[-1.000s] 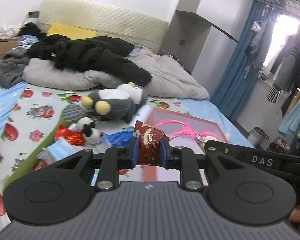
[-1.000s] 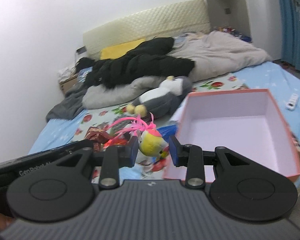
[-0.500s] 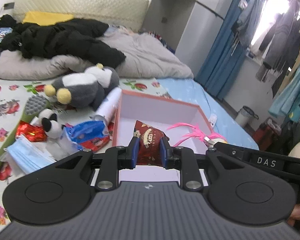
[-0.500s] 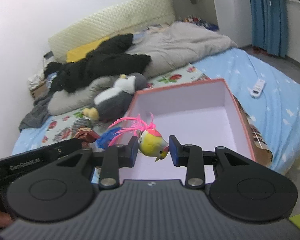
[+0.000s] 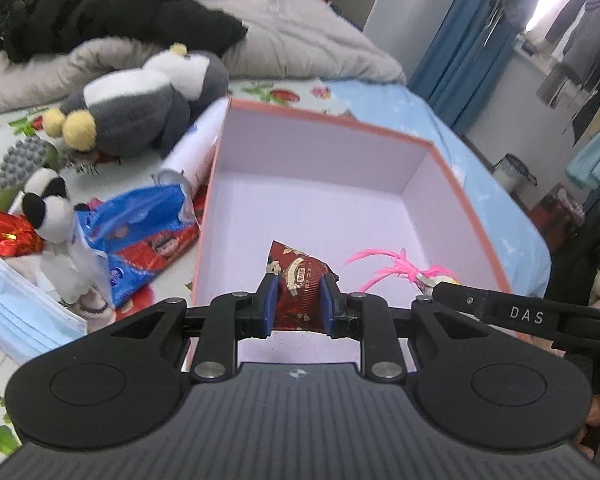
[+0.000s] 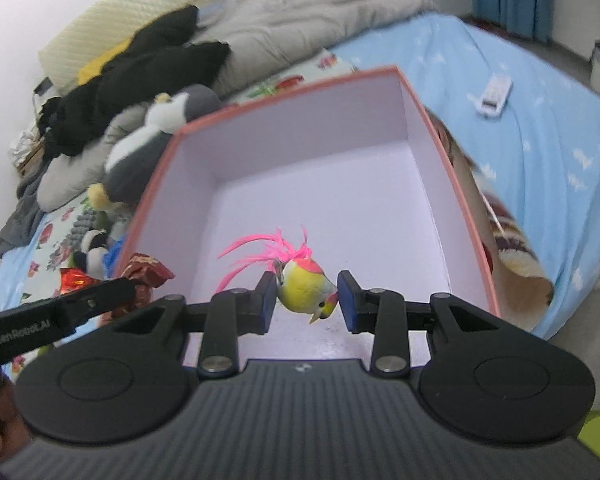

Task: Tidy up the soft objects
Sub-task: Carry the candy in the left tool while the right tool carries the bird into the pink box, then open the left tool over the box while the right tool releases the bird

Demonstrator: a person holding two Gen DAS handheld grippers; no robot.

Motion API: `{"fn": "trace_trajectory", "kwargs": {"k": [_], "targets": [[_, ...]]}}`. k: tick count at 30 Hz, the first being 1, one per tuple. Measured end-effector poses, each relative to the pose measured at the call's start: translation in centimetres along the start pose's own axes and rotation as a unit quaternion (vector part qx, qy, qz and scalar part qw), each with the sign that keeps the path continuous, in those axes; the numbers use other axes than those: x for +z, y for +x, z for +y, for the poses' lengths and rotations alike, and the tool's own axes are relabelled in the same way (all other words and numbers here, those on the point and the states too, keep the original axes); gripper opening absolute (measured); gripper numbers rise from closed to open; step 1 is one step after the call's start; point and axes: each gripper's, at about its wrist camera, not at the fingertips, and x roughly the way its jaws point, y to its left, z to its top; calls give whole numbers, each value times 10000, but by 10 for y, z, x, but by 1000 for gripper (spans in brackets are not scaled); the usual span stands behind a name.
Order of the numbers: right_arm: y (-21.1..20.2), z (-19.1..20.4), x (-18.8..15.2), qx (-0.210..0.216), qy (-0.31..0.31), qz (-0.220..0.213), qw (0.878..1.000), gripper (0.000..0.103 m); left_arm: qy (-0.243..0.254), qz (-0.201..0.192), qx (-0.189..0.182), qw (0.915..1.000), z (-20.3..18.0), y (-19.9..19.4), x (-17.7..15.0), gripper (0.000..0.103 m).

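- Holding over the pink box (image 5: 428,148), the left tool (image 5: 299,302) is clamped on a red snack packet (image 5: 298,280).
- Right tool (image 6: 306,299) stands slightly apart around a yellow bird toy (image 6: 302,290); contact with its right pad is unclear.
- Box floor is bare: nothing deposited yet.
- Left on the bed at 9 to 10 o'clock of the box: penguin plush (image 5: 140,104), small panda plush (image 5: 50,208), blue wrapper (image 5: 140,220), face masks (image 5: 16,300).

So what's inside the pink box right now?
The pink box shows only bare floor. The snack packet and toy bird hang above it; the near strip is hidden.
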Motion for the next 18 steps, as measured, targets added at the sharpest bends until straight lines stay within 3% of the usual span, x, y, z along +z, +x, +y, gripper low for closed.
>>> {"fn": "trace_trajectory", "kwargs": {"k": [10, 18], "targets": [[32, -10, -1, -132, 16, 324, 9994, 37, 65, 414, -20, 9991, 1, 57, 7, 27], [26, -2, 0, -311, -77, 362, 9988, 45, 65, 496, -94, 9987, 2, 54, 11, 36]]}}
